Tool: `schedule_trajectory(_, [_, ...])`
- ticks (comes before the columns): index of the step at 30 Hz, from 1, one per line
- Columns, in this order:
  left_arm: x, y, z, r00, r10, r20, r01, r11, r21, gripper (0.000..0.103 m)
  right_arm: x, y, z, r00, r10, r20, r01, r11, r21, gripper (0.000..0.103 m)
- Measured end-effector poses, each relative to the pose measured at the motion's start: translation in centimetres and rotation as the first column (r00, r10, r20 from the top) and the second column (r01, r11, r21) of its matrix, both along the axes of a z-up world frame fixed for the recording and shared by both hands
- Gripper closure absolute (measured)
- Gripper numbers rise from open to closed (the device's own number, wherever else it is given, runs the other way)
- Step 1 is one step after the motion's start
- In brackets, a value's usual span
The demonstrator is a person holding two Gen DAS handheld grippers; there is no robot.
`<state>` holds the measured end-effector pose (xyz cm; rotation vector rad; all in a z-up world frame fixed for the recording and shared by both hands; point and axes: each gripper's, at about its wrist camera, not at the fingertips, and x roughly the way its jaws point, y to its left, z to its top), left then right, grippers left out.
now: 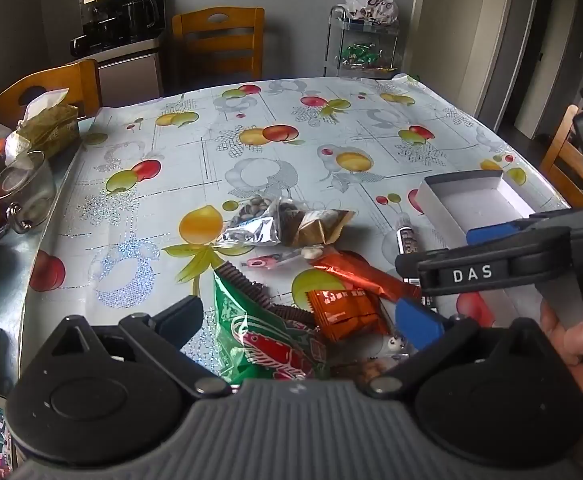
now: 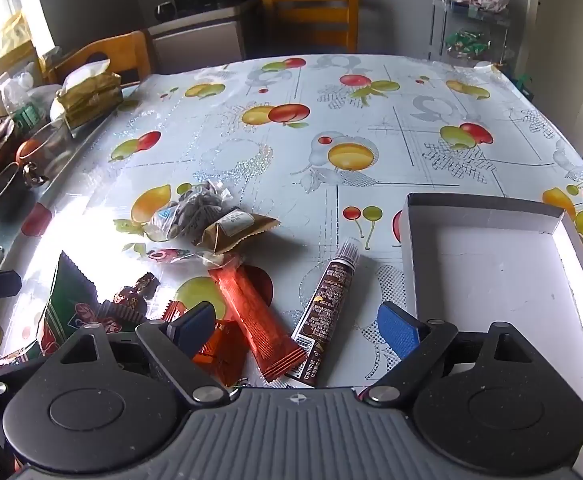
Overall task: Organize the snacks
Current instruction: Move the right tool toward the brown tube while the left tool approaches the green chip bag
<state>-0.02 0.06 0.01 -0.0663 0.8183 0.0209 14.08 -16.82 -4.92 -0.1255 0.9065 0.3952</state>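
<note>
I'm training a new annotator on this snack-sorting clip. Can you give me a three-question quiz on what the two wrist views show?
1. True or false: the white box already holds a snack.
2. Which lies nearest the box? A) green bag B) brown tube C) clear bag of seeds
3. Fill in: the fingers of the left gripper and the right gripper are both ____.

Key
1. False: only its bare white floor shows.
2. B: the tube lies just left of the box, beside the long orange bar.
3. Open, with nothing gripped.
</note>
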Motion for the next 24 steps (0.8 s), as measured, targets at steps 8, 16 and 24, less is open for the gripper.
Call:
schedule_trajectory(8, [-0.2, 0.7, -0.8, 1.0, 0.018, -0.026, -0.018, 1.0, -0.004, 0.0, -0.1, 0.2, -0.1, 1.0, 0.001, -0.003, -0.001, 1.0, 0.01, 0.013])
schedule_trajectory(16, [0.0, 0.6, -1.0, 0.998, 0.027, -0.06, -0.027, 1.0, -0.003, 0.0, -0.2, 0.4, -0.2, 1.0, 0.0, -0.004, 0.0, 1.0, 0.005, 0.013])
schedule_trajectory(24, [0.1, 1.1, -1.4, 0.995, 0.057, -0.078, -0.058, 0.998, -0.019, 0.0, -0.2, 0.4, 0.0, 1.0, -0.007, -0.003, 0.007, 1.0, 0.015, 0.013])
